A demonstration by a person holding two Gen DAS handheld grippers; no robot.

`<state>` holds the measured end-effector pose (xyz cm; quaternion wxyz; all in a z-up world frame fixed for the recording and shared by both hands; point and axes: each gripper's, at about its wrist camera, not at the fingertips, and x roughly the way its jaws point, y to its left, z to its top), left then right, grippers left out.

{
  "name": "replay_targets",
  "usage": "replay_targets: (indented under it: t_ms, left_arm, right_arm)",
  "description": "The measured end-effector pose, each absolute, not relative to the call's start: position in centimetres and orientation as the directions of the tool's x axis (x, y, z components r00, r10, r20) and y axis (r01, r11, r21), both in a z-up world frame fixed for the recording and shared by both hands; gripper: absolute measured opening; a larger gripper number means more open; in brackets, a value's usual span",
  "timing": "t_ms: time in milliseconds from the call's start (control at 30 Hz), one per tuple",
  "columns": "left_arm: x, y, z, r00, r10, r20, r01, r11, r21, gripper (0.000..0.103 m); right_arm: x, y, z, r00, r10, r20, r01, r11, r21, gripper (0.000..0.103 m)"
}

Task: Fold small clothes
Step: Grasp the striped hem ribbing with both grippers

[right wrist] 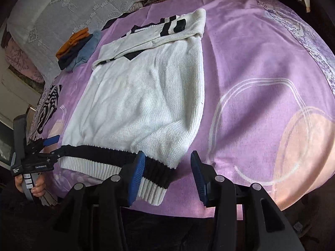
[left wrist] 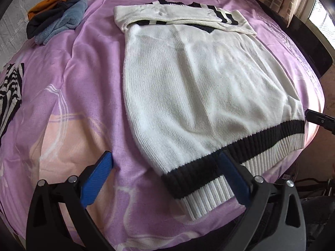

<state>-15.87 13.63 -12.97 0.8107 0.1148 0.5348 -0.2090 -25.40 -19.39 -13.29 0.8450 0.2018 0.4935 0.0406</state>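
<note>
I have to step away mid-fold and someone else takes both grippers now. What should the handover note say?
Left gripper: open, at the hem's left corner, nothing pinched.
Right gripper: open, at the hem's right corner, nothing pinched.
White sweater: flat on the purple bedspread, both sleeves already folded across the chest, striped hem nearest you.
Folded clothes pile sits at the far left; a zebra-print garment waits at the left edge.
Left to do: probably grip both hem corners, fold the body up toward the collar.

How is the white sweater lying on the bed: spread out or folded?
Partly folded: the white sweater's sleeves are folded across the chest, while the body lies spread flat.
</note>
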Motion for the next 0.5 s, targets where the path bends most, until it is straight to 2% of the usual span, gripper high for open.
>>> replay_targets:
  t_ms: [233,500]
  left_arm:
    - [-15.6,13.1,-14.1,0.264,-0.262,-0.929,0.497,0.862,-0.102,0.098]
    - [-14.7,14.3,-14.6,0.212,-0.353,-0.911,0.451,0.863,-0.229,0.098]
  right_arm:
    - [-26.0,-17.9,-14.9,0.478,0.32,-0.818,0.134,0.894,0.429,0.046]
    - [-26.0,-17.7,-15.5,0.467,0.331,-0.82,0.143,0.887,0.44,0.047]
